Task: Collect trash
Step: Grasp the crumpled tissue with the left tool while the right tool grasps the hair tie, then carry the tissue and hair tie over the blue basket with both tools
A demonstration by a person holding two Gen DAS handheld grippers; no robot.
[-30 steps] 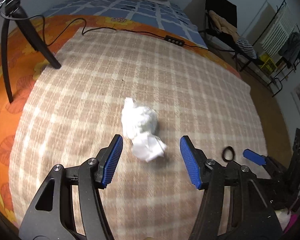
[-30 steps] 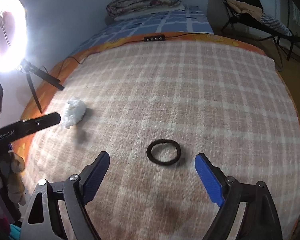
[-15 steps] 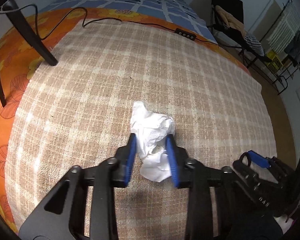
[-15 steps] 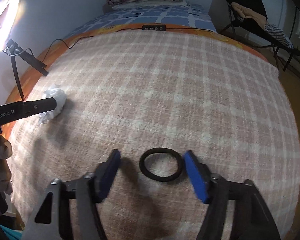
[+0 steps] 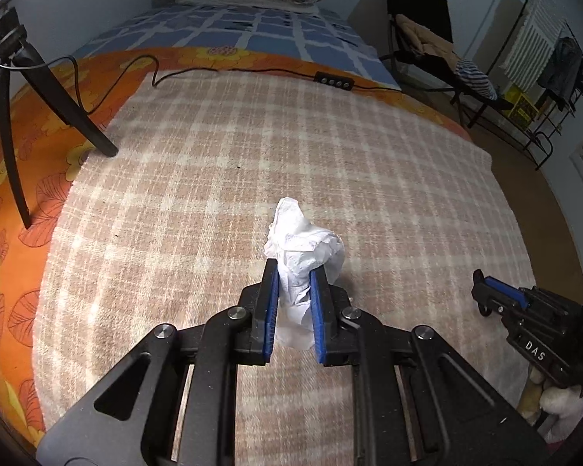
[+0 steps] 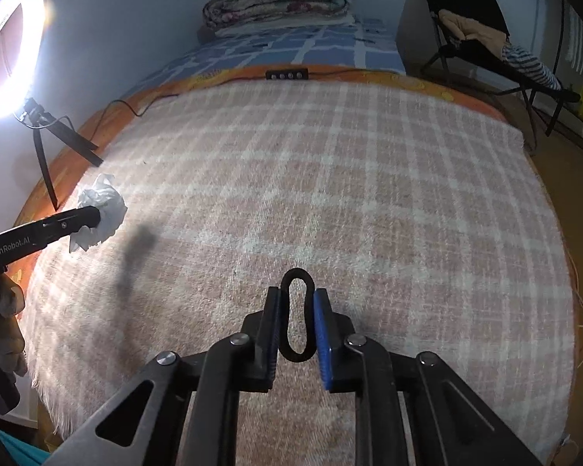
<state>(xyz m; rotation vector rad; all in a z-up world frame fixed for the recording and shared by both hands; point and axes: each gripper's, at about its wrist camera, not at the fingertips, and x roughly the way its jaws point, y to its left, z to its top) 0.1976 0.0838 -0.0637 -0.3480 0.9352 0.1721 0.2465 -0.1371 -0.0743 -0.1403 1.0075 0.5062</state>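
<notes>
Tissue, crumpled and white, sits pinched between the blue pads of the left gripper, its bulk poking out past the fingertips above the plaid blanket. Near the blanket's front edge, the right gripper is clamped on a black hair tie, squeezing the loop into a narrow, pinched shape with its top curve showing beyond the tips. Seen from the right wrist, the tissue hangs over the blanket's left edge, well apart from the hair tie.
</notes>
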